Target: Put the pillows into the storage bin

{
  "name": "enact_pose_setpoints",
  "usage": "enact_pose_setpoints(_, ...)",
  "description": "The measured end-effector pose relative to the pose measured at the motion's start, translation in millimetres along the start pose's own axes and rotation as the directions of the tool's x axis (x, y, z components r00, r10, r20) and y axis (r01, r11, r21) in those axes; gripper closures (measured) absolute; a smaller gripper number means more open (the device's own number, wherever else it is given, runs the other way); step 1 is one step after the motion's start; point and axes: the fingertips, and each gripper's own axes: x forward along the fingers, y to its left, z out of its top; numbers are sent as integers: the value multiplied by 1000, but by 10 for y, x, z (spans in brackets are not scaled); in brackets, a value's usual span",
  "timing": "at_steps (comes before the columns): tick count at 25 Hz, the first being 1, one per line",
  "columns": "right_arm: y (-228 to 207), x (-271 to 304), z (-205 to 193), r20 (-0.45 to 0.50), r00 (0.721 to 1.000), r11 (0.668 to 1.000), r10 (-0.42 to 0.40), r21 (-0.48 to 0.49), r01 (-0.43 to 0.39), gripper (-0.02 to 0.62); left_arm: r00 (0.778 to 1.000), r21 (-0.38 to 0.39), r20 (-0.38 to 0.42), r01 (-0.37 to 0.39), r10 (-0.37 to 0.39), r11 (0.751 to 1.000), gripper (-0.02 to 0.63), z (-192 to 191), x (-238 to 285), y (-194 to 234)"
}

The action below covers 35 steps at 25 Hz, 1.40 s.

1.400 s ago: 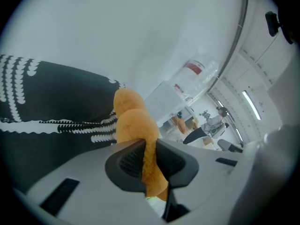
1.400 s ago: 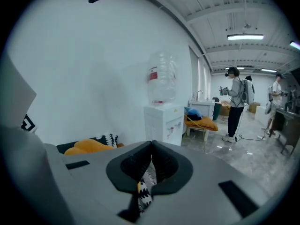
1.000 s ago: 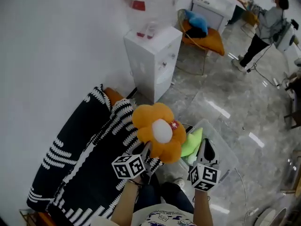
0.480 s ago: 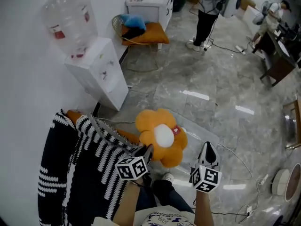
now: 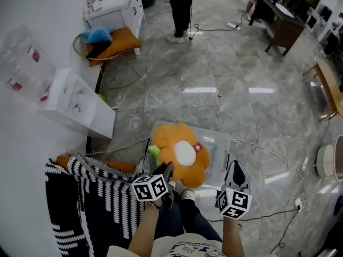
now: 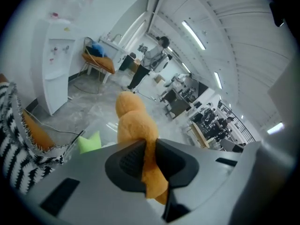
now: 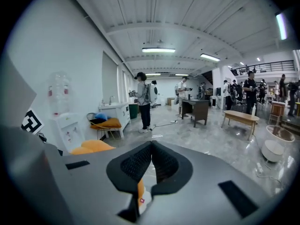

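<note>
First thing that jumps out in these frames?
The orange flower pillow with its white centre dominates the middle of the head view, pinched at one petal by the left hand-held gripper. It hangs over the clear storage bin on the grey marble floor, where a green pillow peeks out at the bin's left edge. A bold black-and-white throw fills the lower left.
</note>
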Motion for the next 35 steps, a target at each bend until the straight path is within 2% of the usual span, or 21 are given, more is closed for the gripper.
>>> enact_pose_setpoints(4, -412, 42, -124, -25, 995, 994, -97, 48, 98, 584, 994, 81, -104, 26, -17, 996, 543, -71, 482, -177)
enact_pose_setpoints(8, -739, 138, -244, -57, 979, 977, -194, 79, 198, 584, 975, 148, -219, 61, -27, 987, 543, -158, 984, -270)
enact_pose_setpoints(15, -1075, 456, -595, -105, 943, 942, -317, 84, 326, 584, 923, 268, -385, 128, -16, 955, 543, -449, 1951, -119)
enact_pose_setpoints(21, -1281, 602, -1146, -191, 898, 900, -397, 110, 421, 584, 856, 347, -517, 188, 20, 919, 543, -921, 2728, 162)
enact_pose_setpoints(25, -1425, 747, -1560, -248, 869, 877, -427, 122, 466, 584, 816, 388, -577, 238, 33, 891, 543, -1217, 3305, 353)
enact_pose_setpoints(30, -1509, 815, -2134, -311, 848, 862, -429, 138, 487, 584, 773, 393, -633, 265, 49, 881, 543, -1703, 3869, 651)
enact_pose_setpoints(35, -1469, 911, -2714, -367, 835, 861, -411, 146, 488, 584, 730, 401, -682, 323, 44, 857, 543, -2218, 4358, 1008)
